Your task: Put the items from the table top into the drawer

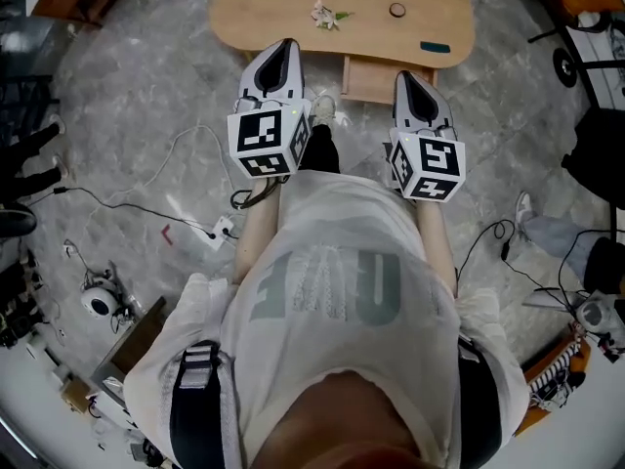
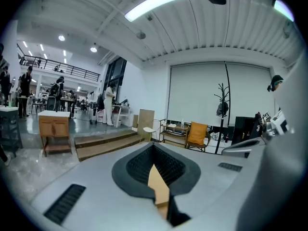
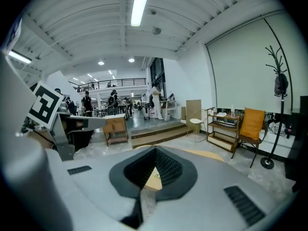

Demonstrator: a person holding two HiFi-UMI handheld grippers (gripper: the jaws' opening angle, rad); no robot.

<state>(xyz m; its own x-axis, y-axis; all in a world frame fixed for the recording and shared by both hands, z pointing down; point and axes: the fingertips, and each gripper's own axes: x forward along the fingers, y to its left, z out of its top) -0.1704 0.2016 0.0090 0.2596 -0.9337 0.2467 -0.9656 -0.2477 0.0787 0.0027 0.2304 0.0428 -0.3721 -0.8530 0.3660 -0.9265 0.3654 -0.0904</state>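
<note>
A light wooden table [image 1: 264, 13] stands at the top of the head view, ahead of the person. On it lie a crumpled white and green item [image 1: 327, 15], a small round brown item [image 1: 396, 10] and a dark teal flat item [image 1: 436, 47]. Under its front edge a wooden drawer [image 1: 369, 78] stands pulled out. My left gripper [image 1: 286, 49] is short of the table's front edge, shut and empty. My right gripper [image 1: 406, 78] hovers beside the drawer, also shut and empty. In each gripper view the jaws meet, with only a sliver of the tabletop [image 2: 159, 184] [image 3: 151, 177] showing between them.
Cables and a white power strip [image 1: 223, 231] lie on the grey floor at the left. Black equipment [image 1: 598, 154] stands at the right. The gripper views show a wooden cabinet [image 2: 54, 129], low steps [image 2: 103, 143], an orange chair [image 3: 252, 124] and a coat stand [image 3: 279, 85].
</note>
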